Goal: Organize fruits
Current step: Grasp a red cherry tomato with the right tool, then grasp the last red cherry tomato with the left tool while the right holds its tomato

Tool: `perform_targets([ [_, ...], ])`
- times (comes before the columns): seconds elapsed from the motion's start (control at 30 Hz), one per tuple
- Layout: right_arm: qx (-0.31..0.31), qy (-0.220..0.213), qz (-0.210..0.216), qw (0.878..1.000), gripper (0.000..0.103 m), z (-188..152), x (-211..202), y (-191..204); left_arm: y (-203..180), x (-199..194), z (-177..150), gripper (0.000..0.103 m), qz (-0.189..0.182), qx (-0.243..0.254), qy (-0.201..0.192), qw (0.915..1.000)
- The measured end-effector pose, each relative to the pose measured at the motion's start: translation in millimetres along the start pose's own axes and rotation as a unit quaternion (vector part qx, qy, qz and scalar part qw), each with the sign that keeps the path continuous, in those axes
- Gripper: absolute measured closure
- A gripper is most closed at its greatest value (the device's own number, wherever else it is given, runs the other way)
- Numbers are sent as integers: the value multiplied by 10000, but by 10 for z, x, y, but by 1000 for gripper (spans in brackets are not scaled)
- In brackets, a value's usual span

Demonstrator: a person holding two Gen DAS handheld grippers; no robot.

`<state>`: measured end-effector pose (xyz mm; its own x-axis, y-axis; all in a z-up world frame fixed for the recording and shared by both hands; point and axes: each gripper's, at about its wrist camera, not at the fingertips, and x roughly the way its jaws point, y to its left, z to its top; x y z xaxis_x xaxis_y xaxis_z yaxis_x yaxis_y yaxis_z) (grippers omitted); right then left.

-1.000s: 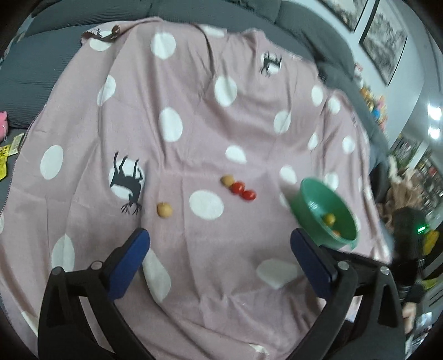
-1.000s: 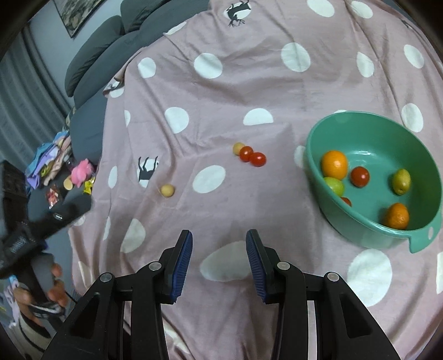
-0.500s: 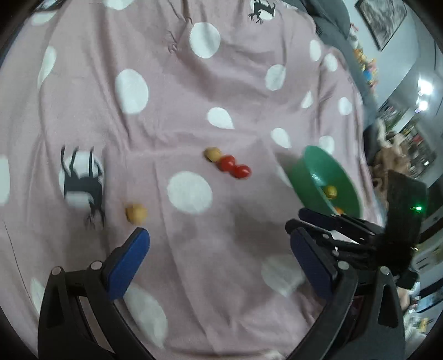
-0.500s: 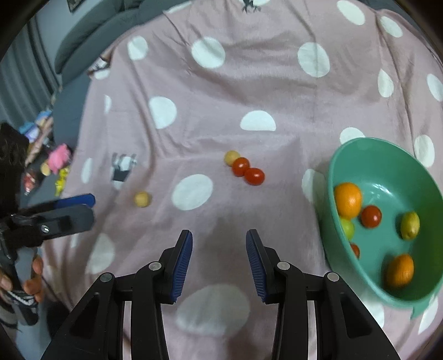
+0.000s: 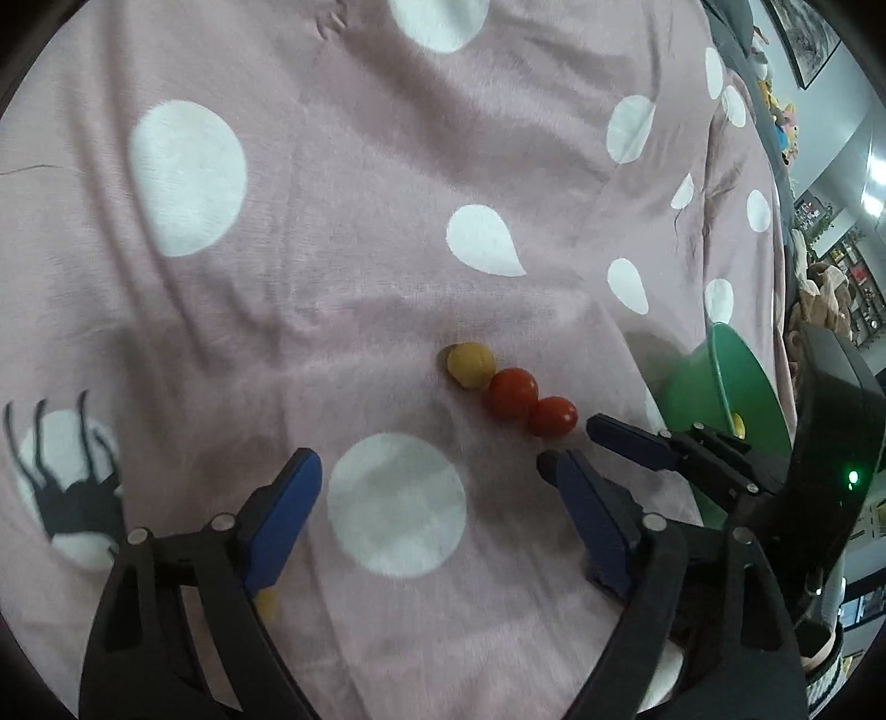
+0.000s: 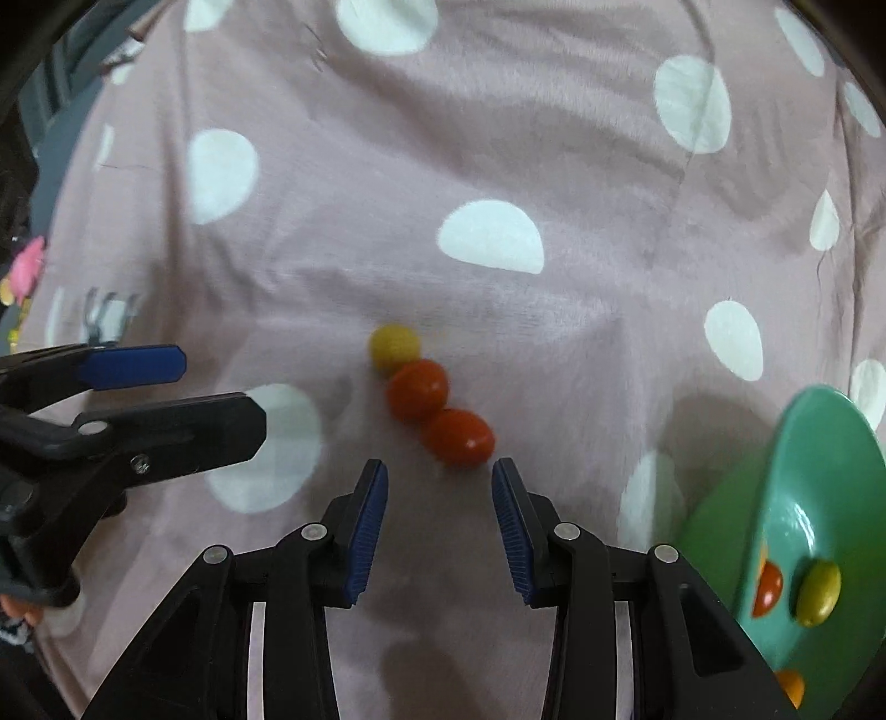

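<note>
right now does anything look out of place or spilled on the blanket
Nothing is spilled or damaged. Three small fruits lie loose on the blanket in a touching row: a yellow one and two red tomatoes, outside the green bowl. Another yellow fruit sits half hidden beside the left gripper's fingers.

1. Home living room; soft furniture draped with a pink blanket [image 5: 343, 232], white polka dots and black deer prints, straight ahead of both grippers.
2. Grey cushions [image 6: 50, 127] show past the blanket edge, far left of the right gripper.
3. Framed picture [image 5: 808, 39] on a pale wall, far upper right of the left gripper; colourful toys [image 5: 778, 111] just below it.
4. Cluttered shelves [image 5: 847, 266] further right; pink toy [image 6: 27, 266] at the far left of the right wrist view.
</note>
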<state>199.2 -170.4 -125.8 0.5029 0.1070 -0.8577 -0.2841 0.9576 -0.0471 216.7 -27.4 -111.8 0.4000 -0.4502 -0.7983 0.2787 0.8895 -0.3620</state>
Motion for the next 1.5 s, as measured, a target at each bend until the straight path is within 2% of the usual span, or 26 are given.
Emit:
perform_targets([
  [0.23, 25, 189, 31, 9998, 63, 128, 168, -88, 28, 94, 54, 23, -92, 106, 46, 9999],
  [0.47, -23, 242, 259, 9994, 63, 167, 247, -112, -34, 136, 84, 23, 71, 254, 30, 9996],
  [0.57, -4, 195, 256, 9995, 70, 202, 286, -155, -51, 148, 83, 23, 105, 292, 61, 9995],
  [0.77, 57, 135, 305, 9994, 71, 182, 260, -200, -50, 165, 95, 22, 146, 288, 60, 9995],
  [1.0, 181, 61, 415, 9990, 71, 112, 65, -230, -38, 171, 116, 22, 76, 207, 55, 9997],
  [1.13, 218, -104, 618, 9978, 71, -78, -182, -233, -47, 182, 104, 22, 61, 176, 70, 9998],
  [1.3, 446, -313, 871, 9947, 71, -318, -445, -304, -225, 271, 76, 30, 61, 404, 149, 9991],
  [1.4, 644, -420, 1050, 9915, 71, -378, -460, -299, -344, 371, 75, 32, 75, 498, 204, 9985],
  [1.5, 610, -486, 983, 9921, 71, -409, -457, -278, -451, 469, 97, 35, 59, 575, 233, 9981],
])
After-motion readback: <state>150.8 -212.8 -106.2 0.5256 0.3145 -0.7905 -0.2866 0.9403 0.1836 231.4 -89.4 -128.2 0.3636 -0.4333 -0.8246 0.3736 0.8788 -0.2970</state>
